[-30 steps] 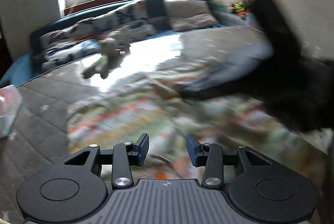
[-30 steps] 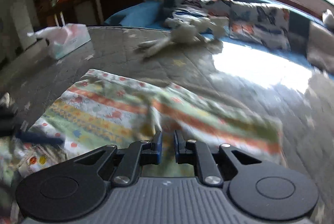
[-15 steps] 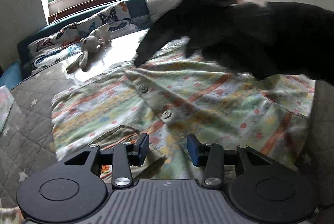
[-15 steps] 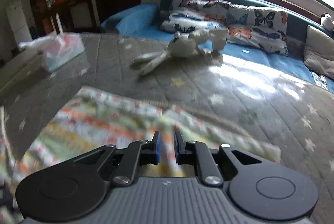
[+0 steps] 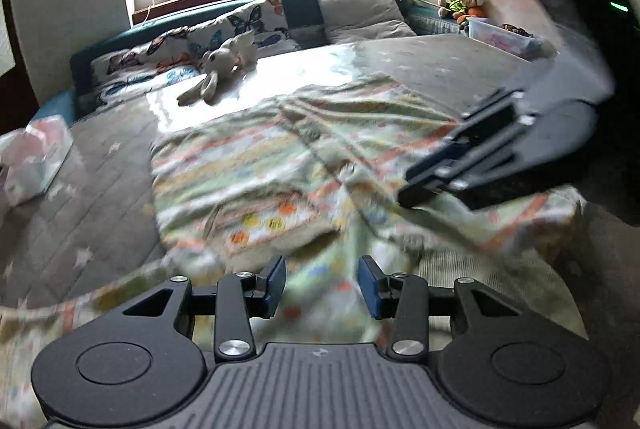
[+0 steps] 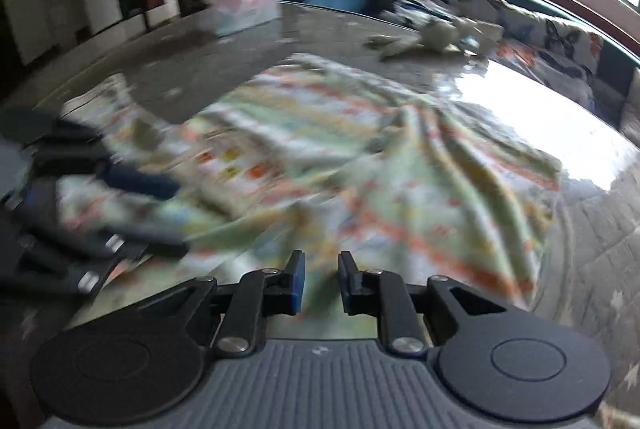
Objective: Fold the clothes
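The left tool [image 5: 322,287] hangs with its blue-padded fingers spread wide over the near hem of the patterned garment [image 5: 280,157], gripping nothing. The right tool [image 6: 321,283] has its fingers parted by a narrower gap, cloth lying under them (whether any is pinched, I cannot tell). The garment lies rumpled on the grey quilted bed [image 5: 100,197], toward its near edge. Farther off, a tissue pack [image 5: 34,161] sits at the left edge, and a plush rabbit [image 5: 220,69] lies by the butterfly pillows [image 5: 240,25] at the far edge.

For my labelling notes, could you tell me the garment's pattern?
Pale green garment with orange stripes and coloured dots; clearest in left wrist view.
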The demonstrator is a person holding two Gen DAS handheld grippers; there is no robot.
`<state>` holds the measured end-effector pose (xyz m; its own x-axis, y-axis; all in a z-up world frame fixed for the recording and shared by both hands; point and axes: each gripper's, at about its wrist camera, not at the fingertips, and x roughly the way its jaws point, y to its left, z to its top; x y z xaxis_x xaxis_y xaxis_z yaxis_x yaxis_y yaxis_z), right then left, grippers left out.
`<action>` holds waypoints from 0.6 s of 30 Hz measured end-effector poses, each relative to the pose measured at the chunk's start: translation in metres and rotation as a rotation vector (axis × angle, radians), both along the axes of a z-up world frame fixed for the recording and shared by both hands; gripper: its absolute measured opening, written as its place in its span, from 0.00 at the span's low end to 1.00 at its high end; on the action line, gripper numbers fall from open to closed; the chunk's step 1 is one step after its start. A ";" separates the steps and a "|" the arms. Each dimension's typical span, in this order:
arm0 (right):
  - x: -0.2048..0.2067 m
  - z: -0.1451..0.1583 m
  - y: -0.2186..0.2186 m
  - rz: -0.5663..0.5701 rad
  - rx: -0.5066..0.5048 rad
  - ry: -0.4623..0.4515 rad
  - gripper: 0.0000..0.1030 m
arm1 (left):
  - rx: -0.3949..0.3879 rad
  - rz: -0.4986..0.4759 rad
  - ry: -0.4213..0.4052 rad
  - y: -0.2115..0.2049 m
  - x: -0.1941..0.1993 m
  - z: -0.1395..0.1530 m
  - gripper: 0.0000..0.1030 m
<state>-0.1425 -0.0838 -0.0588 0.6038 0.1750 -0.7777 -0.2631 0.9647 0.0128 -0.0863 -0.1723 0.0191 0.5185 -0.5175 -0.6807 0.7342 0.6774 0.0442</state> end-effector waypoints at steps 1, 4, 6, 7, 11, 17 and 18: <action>-0.008 0.001 0.006 0.015 -0.010 -0.002 0.18 | 0.000 0.008 -0.005 0.005 -0.004 0.000 0.43; -0.027 0.006 0.020 0.039 -0.046 -0.036 0.18 | -0.008 0.032 -0.024 0.019 -0.015 0.003 0.42; -0.036 0.011 0.027 0.038 -0.062 -0.076 0.18 | -0.033 0.066 -0.026 0.031 -0.021 0.006 0.42; -0.038 0.012 0.029 0.040 -0.045 -0.083 0.19 | -0.046 0.090 -0.025 0.038 -0.023 0.008 0.43; -0.044 0.012 0.039 0.061 0.004 -0.087 0.22 | -0.072 0.269 -0.042 0.075 -0.019 0.014 0.44; -0.057 0.009 0.050 0.083 -0.026 -0.093 0.24 | -0.009 0.618 -0.076 0.137 0.015 0.012 0.49; -0.059 0.009 0.051 0.084 -0.019 -0.096 0.25 | 0.001 0.669 -0.077 0.146 0.022 0.010 0.49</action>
